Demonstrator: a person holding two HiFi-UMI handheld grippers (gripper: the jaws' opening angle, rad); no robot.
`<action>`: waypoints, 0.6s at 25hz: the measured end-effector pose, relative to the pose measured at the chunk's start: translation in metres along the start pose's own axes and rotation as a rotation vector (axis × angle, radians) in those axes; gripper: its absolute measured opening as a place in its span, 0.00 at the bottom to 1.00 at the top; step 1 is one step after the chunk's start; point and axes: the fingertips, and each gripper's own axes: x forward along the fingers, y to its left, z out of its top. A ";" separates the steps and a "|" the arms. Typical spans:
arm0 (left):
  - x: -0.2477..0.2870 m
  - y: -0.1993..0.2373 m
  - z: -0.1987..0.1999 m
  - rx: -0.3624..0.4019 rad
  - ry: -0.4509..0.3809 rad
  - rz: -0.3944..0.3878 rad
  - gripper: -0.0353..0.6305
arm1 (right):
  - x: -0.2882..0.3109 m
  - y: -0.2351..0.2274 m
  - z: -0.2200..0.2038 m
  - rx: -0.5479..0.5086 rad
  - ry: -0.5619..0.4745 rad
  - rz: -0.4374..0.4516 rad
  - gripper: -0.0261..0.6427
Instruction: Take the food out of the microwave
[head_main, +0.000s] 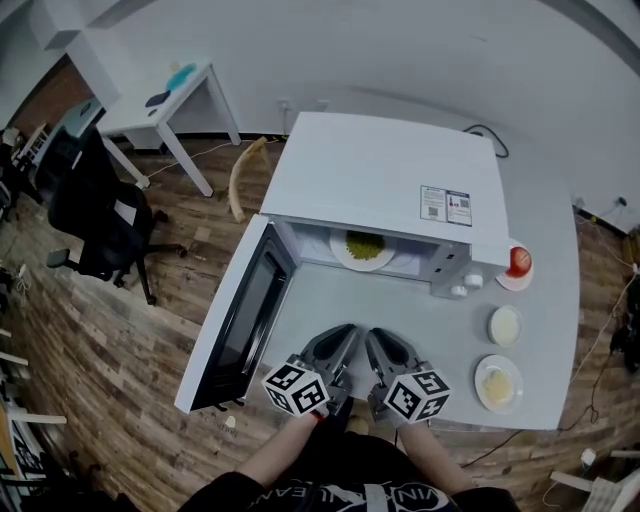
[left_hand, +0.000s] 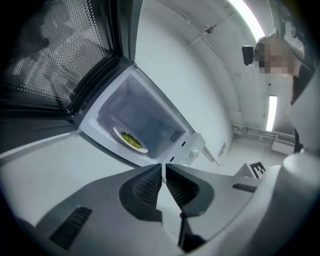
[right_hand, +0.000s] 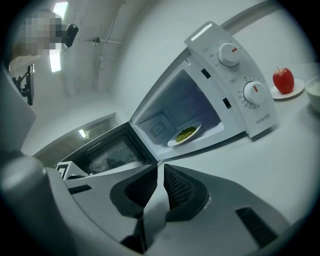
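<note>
**Item:** white microwave oven (head_main: 385, 190), set on a grey bench (head_main: 340, 300).

**Writing:** the word "WAHIN" (right_hand: 262, 120) was printed at the foot of the control panel, below two round dials (right_hand: 254, 92). A sticker (head_main: 446, 205) with a square code sat on the oven's top, its small print too fine to read.

**Door** (head_main: 240, 320): stood wide open, at the left of the cavity in the head view, with a dark mesh window.

**Contents:** a plate of green food (head_main: 362, 248) (peas, by the look) lay on the cavity floor, toward the back of the oven.

**Also on the bench, right of the oven:**
- A red apple (head_main: 519, 260) on a small saucer, close to the control panel.
- A small white bowl (head_main: 505, 325) in front of the apple.
- A plate of pale yellow food (head_main: 497, 383), nearest the front edge.

**Surroundings:** a black office chair (head_main: 95, 215) stood on the wooden floor (head_main: 120, 340), with a white side bench (head_main: 165, 100) beyond it.

**Left tongs** (left_hand: 163, 167): closed, ribbed pads together, nothing between them. They pointed at the open cavity and were well apart from the plate.

**Right tongs** (right_hand: 160, 167): closed too and empty. They were held just beside the left pair, above the front part of the bench, facing the same opening. The open door flanked that approach on the left.
</note>
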 end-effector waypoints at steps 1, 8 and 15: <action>0.002 0.002 0.001 0.006 0.004 0.002 0.10 | 0.004 -0.002 0.002 0.012 -0.002 -0.001 0.12; 0.015 0.019 0.007 0.032 0.018 0.027 0.10 | 0.033 -0.022 0.019 0.106 -0.019 -0.023 0.12; 0.022 0.035 0.013 0.053 0.023 0.058 0.10 | 0.059 -0.046 0.034 0.254 -0.050 -0.050 0.12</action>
